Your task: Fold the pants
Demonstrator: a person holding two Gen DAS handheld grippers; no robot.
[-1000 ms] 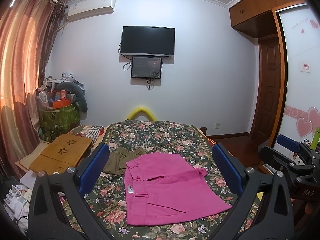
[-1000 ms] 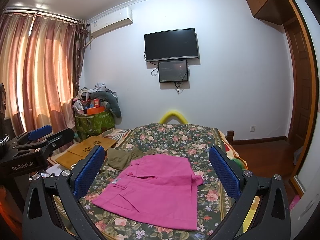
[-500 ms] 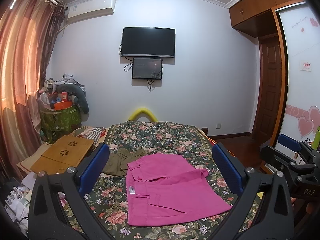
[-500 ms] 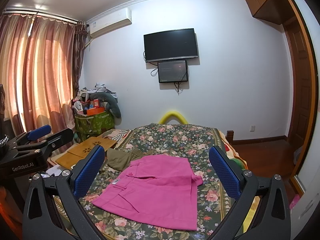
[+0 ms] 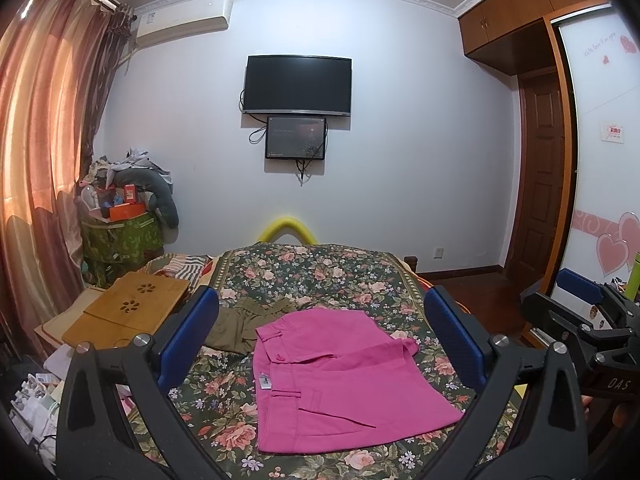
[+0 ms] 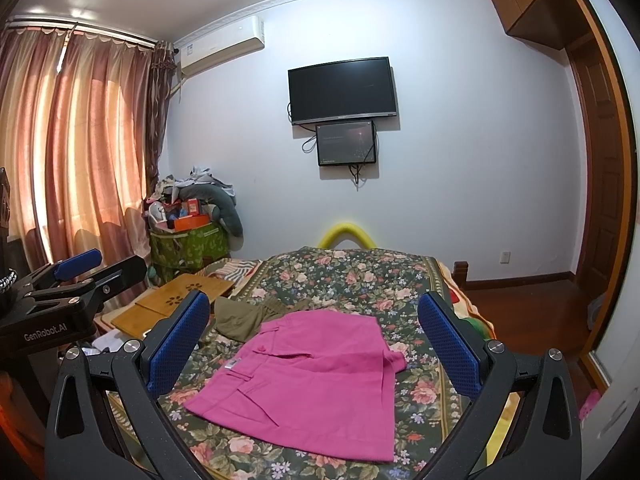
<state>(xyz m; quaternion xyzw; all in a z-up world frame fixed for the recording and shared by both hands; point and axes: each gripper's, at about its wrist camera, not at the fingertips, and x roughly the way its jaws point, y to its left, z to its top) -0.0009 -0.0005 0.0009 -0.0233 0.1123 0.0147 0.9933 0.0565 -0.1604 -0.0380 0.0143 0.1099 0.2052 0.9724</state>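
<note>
Room evenly lit, fairly bright; warm daylight glows through the closed curtains (image 5: 36,152) on the left, tinting that side orange, with small glare spots on the ceiling above the curtain rail (image 6: 80,16) in the right wrist view. Shadows soft: faint ones under the TV (image 5: 298,84) and air conditioner (image 6: 222,46) on the pale wall. Both views sharp at centre; strong fisheye bending of walls and door frame (image 6: 612,184), black vignette in the corners.

"GenRobot.AI" is printed on the left gripper (image 6: 80,276); "DAS" is seen on the right gripper (image 5: 592,320).
</note>
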